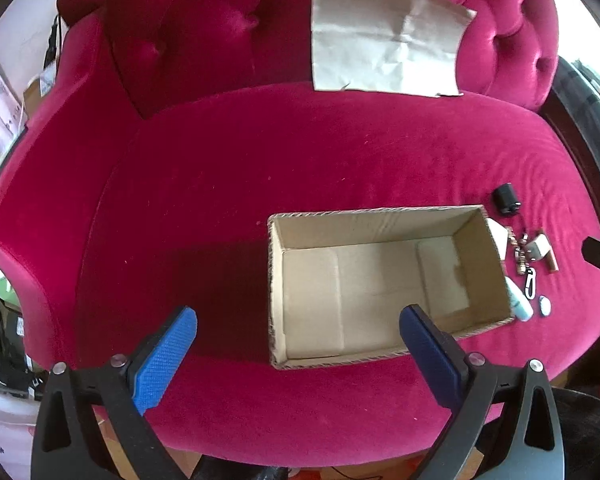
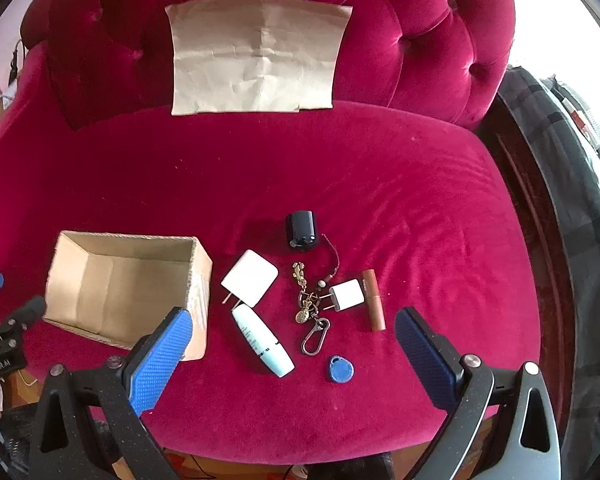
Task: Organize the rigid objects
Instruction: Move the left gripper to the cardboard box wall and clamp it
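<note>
Open-topped cardboard box (image 1: 384,284) sits on the red sofa (image 2: 380,184), long axis left-right; chargers, keychain (image 2: 310,308) and tube (image 2: 262,340) lie beside it. Left tongs (image 1: 298,334) and right tongs (image 2: 294,336) gape, holding nothing.

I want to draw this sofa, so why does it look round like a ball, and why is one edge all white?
Left wrist view: the fisheye lens bends the sofa and box edges into curves; a dark shadow lies left of the box. Right wrist view: same bulge; bright light washes out the upper right corner, and the small things stay sharp.
</note>
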The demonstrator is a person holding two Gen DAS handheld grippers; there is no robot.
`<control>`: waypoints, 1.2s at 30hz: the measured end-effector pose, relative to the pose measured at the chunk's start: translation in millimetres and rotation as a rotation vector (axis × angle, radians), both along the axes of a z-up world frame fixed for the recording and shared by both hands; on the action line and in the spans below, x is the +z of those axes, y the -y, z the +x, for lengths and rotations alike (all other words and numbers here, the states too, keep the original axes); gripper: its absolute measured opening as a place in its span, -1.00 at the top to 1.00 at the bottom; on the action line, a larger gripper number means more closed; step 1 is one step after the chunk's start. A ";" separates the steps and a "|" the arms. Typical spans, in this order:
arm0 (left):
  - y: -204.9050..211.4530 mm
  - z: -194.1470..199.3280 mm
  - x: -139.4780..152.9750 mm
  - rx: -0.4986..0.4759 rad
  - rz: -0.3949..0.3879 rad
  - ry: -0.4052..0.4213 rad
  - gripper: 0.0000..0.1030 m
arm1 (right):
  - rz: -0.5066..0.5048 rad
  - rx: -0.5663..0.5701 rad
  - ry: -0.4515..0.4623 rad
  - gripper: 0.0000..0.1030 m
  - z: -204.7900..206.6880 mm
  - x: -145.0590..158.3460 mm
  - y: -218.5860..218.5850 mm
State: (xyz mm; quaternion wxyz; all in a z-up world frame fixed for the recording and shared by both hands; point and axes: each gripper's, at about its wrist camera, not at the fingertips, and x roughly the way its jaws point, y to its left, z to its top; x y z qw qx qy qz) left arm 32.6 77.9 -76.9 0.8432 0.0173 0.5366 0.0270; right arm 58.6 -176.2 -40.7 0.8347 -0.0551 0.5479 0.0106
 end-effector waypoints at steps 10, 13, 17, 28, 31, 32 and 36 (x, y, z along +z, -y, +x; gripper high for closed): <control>-30.8 16.6 -43.1 0.042 -0.022 -0.021 -1.00 | -0.009 -0.001 0.004 -0.99 24.8 -29.6 8.4; -37.9 21.5 -57.3 0.054 -0.022 -0.038 -1.00 | -0.011 -0.009 0.012 -0.99 33.7 -38.1 12.2; -44.8 25.5 -71.8 0.048 -0.027 -0.053 -1.00 | -0.010 -0.016 0.021 -0.99 45.0 -49.2 17.1; -55.4 29.3 -78.0 0.020 -0.088 -0.052 -1.00 | 0.027 -0.040 0.006 -0.99 59.7 -67.6 24.9; -50.7 29.8 -82.0 -0.003 -0.076 -0.061 -0.90 | 0.020 -0.041 0.012 -0.99 62.4 -69.2 26.4; -50.2 27.3 -82.6 -0.002 -0.080 -0.060 -0.73 | 0.024 -0.046 0.010 -0.99 63.3 -70.1 27.6; -49.8 23.9 -82.3 0.007 -0.102 -0.062 0.04 | 0.021 -0.061 0.008 -0.99 65.0 -71.7 29.6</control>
